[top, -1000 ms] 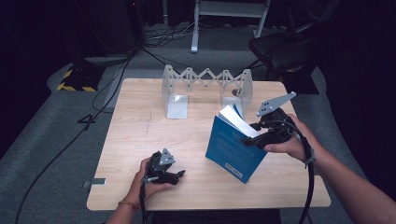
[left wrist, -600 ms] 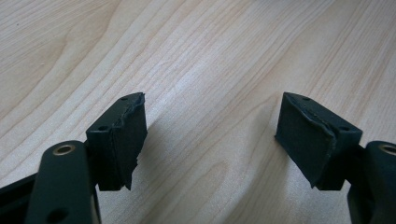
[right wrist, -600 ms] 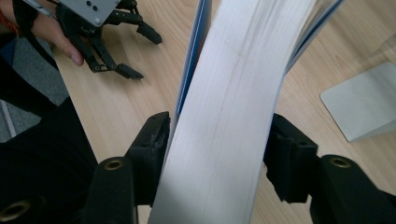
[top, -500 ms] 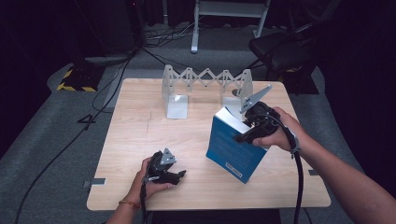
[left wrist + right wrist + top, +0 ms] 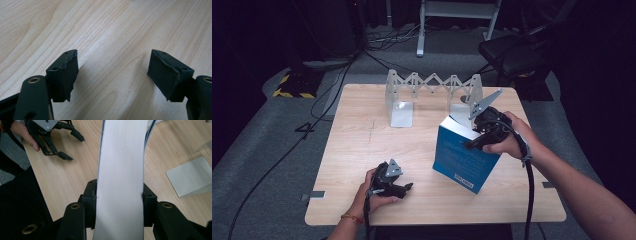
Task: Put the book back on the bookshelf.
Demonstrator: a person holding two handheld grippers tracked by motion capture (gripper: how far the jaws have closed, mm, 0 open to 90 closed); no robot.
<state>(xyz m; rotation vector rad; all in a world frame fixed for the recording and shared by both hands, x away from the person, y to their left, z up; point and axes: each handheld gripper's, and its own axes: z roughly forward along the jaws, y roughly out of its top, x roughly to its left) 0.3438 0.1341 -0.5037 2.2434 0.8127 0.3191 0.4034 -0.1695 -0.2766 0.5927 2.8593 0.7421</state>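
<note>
A thick blue book (image 5: 464, 157) stands tilted on its lower corner at the right of the wooden table (image 5: 362, 145). My right gripper (image 5: 473, 141) is shut on its upper edge. In the right gripper view both jaws press the white page block (image 5: 122, 170) from either side, at my right gripper (image 5: 119, 200). My left gripper (image 5: 404, 189) rests near the table's front edge, open, a hand around it. In the left gripper view my left gripper (image 5: 112, 75) has its pads wide apart over bare wood. That left gripper (image 5: 75, 147) also appears beyond the book.
A grey metal accordion rack (image 5: 432, 82) stands along the table's back edge, with a flat metal foot plate (image 5: 402, 114) at its left end; the plate (image 5: 190, 176) lies to the book's right. A cable trails off the right edge. Cables and a chair sit on the floor behind.
My right gripper has carried the book's top edge a little left and toward the rack. The left gripper has stayed put.
</note>
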